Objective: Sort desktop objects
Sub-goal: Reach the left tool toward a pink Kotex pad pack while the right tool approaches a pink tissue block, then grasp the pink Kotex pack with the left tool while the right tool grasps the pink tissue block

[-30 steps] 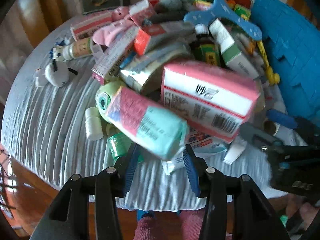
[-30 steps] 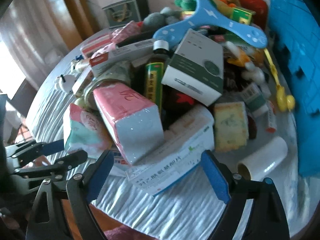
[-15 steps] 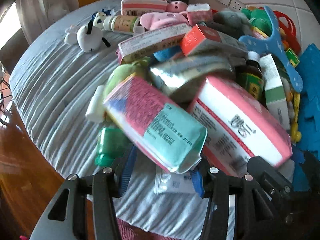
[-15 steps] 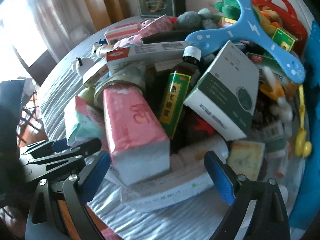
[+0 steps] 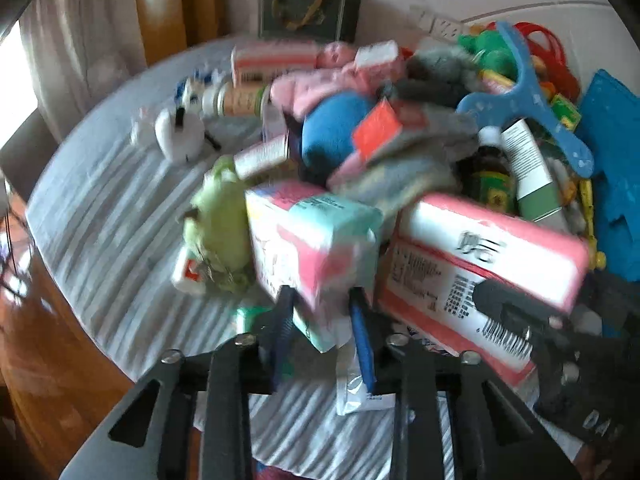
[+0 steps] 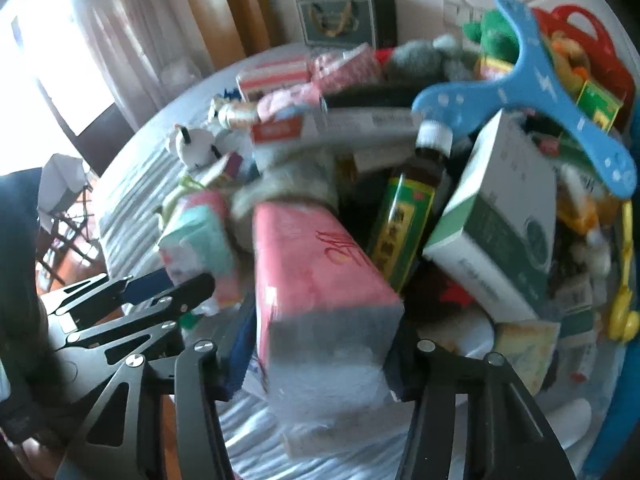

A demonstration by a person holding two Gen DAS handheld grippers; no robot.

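A heap of boxes, bottles and toys covers a round table with a grey striped cloth (image 5: 100,200). In the left wrist view my left gripper (image 5: 322,336) has its jaws closing, and the blue pads (image 5: 362,340) pinch the lower end of a pink-and-teal tissue pack (image 5: 316,236), which stands tilted. In the right wrist view my right gripper (image 6: 318,360) has its jaws closing too, with both pads against the sides of a long pink tissue pack (image 6: 316,272). The left gripper (image 6: 160,288) shows close beside it at the left, gripping the teal pack (image 6: 196,236).
Behind the packs lie a dark bottle with a green label (image 6: 412,216), a green-and-white box (image 6: 500,232), a blue boomerang (image 6: 532,92) and a blue plush ball (image 5: 336,132). A white plush (image 5: 180,136) sits at the left. A blue mat (image 5: 612,160) borders the right.
Both pairs of jaws have narrowed onto their packs. The pink-and-teal pack has tipped more upright between the left pads. Both views have rolled, and the right gripper has moved in around the pink pack.
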